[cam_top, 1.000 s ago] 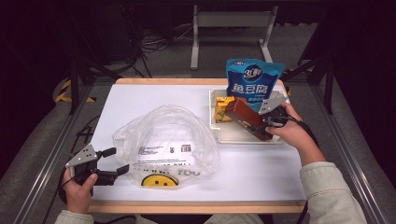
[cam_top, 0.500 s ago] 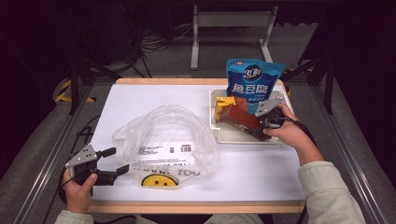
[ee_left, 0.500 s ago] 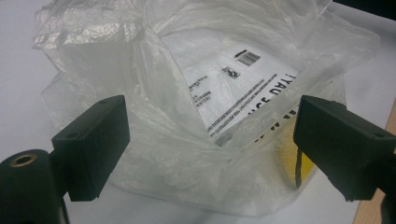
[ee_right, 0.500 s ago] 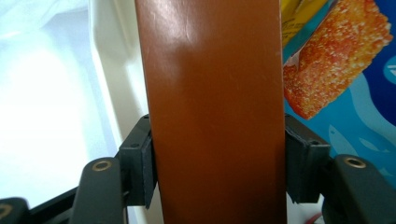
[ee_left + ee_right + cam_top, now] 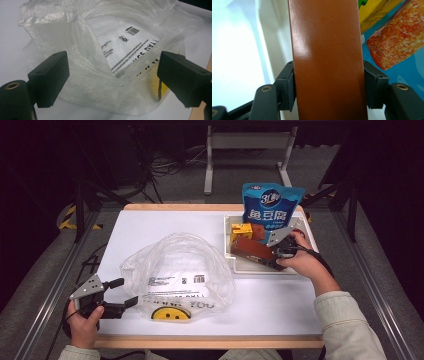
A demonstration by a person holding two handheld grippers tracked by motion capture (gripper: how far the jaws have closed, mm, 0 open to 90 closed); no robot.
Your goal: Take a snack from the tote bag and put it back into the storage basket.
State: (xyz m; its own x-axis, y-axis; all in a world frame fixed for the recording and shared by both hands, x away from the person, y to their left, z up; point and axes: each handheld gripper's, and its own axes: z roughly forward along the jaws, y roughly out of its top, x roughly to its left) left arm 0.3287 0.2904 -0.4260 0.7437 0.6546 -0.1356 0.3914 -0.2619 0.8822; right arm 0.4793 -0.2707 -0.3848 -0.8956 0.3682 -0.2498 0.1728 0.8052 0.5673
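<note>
A long brown box (image 5: 252,251) lies tilted over the near part of the white tray (image 5: 235,266), and my right gripper (image 5: 266,254) is shut on it. In the right gripper view both pads press the sides of the brown box (image 5: 324,50). A crumpled clear plastic bag (image 5: 180,270) with printed text and a yellow smiley lies mid-table. My left gripper (image 5: 126,292) stands open at the bag's near-left edge. In the left gripper view the plastic bag (image 5: 112,50) sits between and beyond the spread fingers (image 5: 50,77), which do not press it.
A blue snack pouch (image 5: 270,207) stands upright at the tray's far side, with a yellow box (image 5: 241,232) beside it in the tray. The table's wooden front edge (image 5: 210,342) runs near my hands. Metal frame rails flank the table.
My right gripper has shifted the brown box slightly toward the tray's near-left side. The left gripper and the bag have stayed put.
</note>
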